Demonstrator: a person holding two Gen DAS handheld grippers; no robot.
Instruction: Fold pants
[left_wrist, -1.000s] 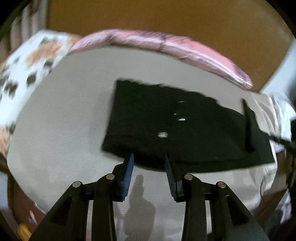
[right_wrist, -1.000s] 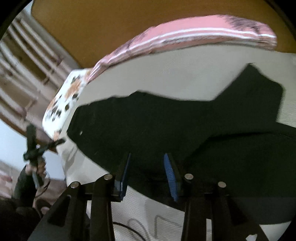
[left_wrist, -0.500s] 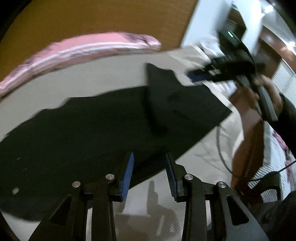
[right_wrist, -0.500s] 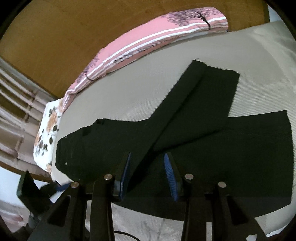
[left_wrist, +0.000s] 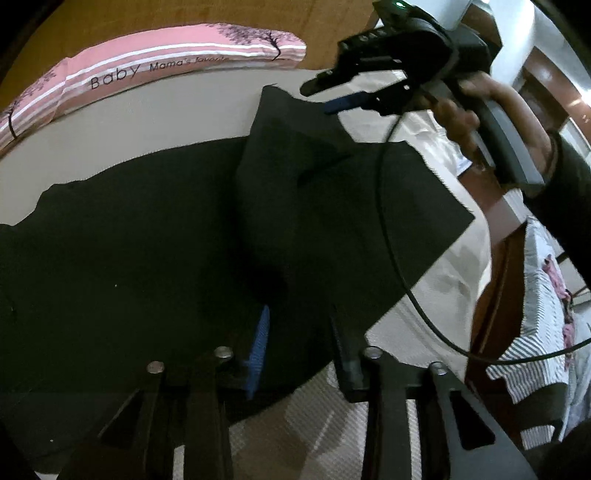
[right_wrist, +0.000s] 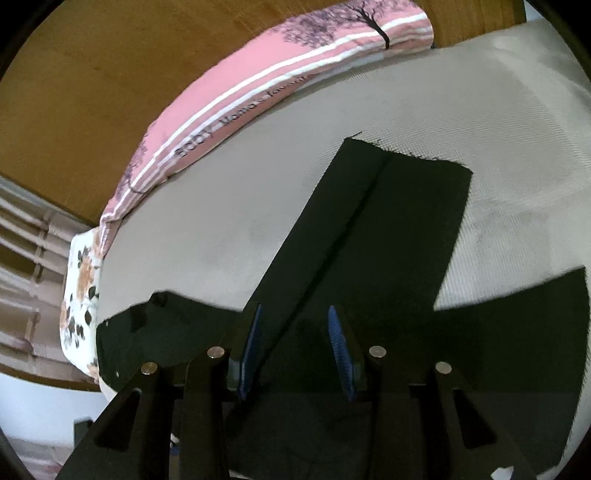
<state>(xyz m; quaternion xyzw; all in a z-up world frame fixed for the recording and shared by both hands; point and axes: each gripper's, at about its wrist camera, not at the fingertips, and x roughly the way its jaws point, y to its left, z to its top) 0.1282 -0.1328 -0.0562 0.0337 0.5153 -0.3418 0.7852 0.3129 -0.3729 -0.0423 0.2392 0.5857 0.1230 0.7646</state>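
Below, black pants (left_wrist: 147, 258) lie under the left gripper (left_wrist: 299, 347) and right gripper (right_wrist: 295, 350), both unclenched, empty.

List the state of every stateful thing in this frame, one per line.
black pants: spread flat on the bed, one leg angled off, unfolded.
left tool: jaws apart, just been closing, over the pants' edge, nothing gripped.
right tool: jaws apart above the pants, nothing held.
pink pillow: lying along the headboard.
cable: hanging slack across the pants.
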